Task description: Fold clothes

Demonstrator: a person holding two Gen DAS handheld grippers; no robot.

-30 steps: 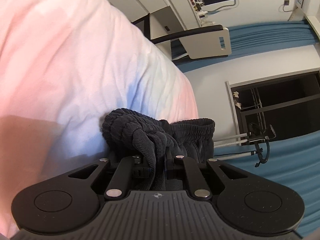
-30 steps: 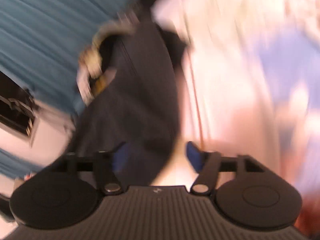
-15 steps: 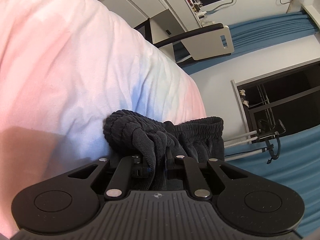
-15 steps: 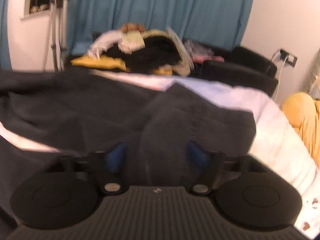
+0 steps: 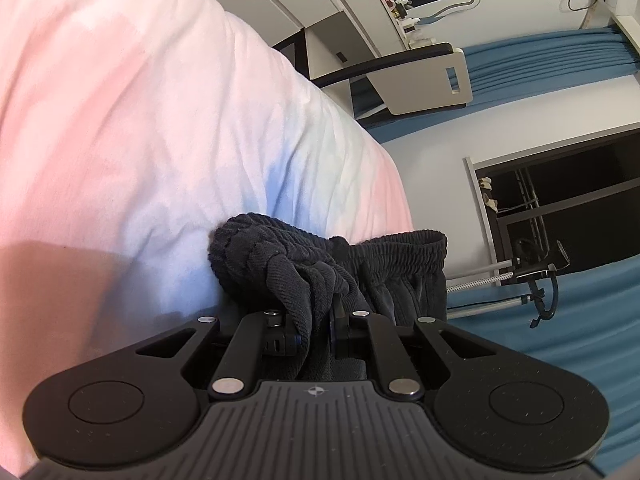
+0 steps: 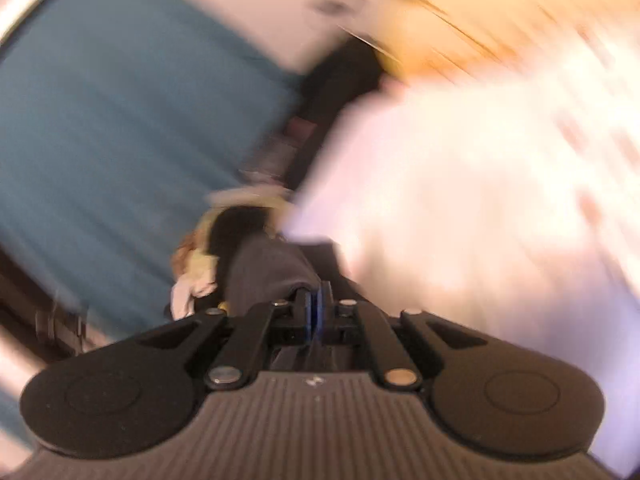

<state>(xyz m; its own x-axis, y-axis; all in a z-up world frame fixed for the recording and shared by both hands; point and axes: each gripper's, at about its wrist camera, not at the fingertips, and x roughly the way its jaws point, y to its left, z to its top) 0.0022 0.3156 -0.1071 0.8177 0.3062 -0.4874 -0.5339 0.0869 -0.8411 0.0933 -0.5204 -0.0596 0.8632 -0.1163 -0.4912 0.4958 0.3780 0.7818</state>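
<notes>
Dark shorts (image 5: pixel 320 280) sit bunched at the lower middle of the left wrist view, their ribbed fabric pinched between the jaws of the left hand-held gripper (image 5: pixel 316 332), which is clamped tight on a fold just below the gathered elastic waistband (image 5: pixel 400 244). Beyond the cloth, a bed (image 5: pixel 160 120) covered in soft pink, white and pale blue bedding fills the left and centre of that frame, with the shorts lying against its edge. Farther out, at the upper right, stand a chair (image 5: pixel 420 76) with a dark armrest and a white desk (image 5: pixel 320 8), a blue curtain (image 5: pixel 540 60) behind them, and a dark window (image 5: pixel 560 200) at the right edge with a stand (image 5: pixel 536 276) in front of it. In the right wrist view, which is heavily blurred, the right hand-held gripper (image 6: pixel 316 312) has its blue pads pressed together, and a dark grey fold of fabric (image 6: pixel 268 276) bulges up just past the tips on the left; the jaws appear to pinch its edge, though the blur makes the contact hard to read. Outward from there, the pale bedding spreads across the right half of the frame, a blue curtain covers the left, and a heap of yellowish and dark clothes (image 6: pixel 224 232) lies in the middle distance.
</notes>
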